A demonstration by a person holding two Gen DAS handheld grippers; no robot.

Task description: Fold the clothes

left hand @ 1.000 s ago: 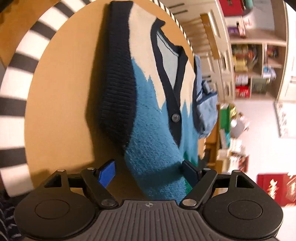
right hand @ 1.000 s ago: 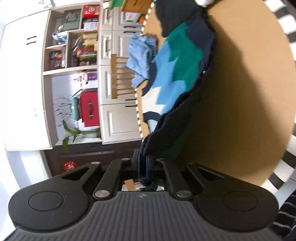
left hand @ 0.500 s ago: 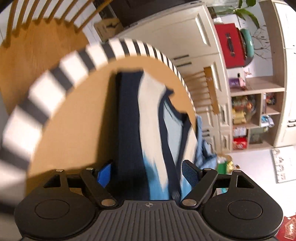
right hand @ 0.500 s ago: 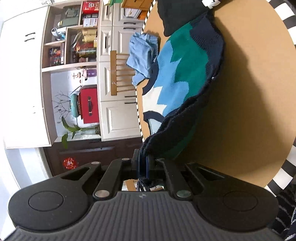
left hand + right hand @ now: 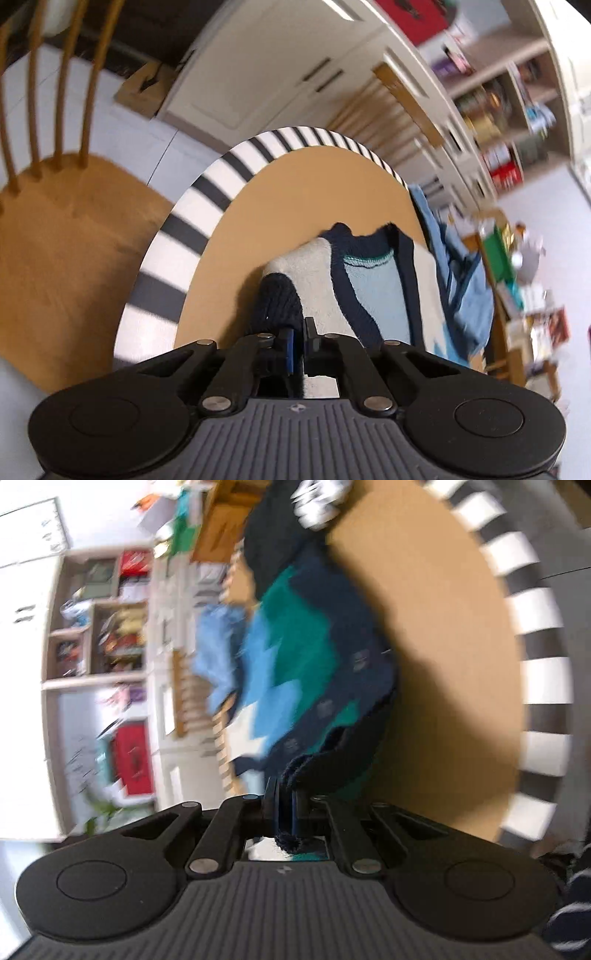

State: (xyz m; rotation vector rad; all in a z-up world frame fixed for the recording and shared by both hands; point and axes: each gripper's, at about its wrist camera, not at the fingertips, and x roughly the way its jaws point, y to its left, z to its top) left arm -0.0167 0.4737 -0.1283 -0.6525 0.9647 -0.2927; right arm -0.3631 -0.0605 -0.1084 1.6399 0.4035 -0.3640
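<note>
The left gripper point(image 5: 298, 341) fills the 6 o'clock edge of its view, its two arms drawn in toward 12 o'clock and the jaws pressed together on dark knit cloth. The right gripper point(image 5: 285, 806) sits the same way at 6 o'clock in its own view, jaws clamped on a dark knitted edge, a tuft poking out behind the pads. A striped sleeve point(image 5: 570, 897) shows at 4 o'clock beside it.

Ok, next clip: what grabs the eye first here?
The colour-block cardigan lying on the round table, both grippers shut on it: the left gripper on a navy edge near the collar, the right gripper on navy ribbing. A blue garment lies at the table's far edge.
</note>
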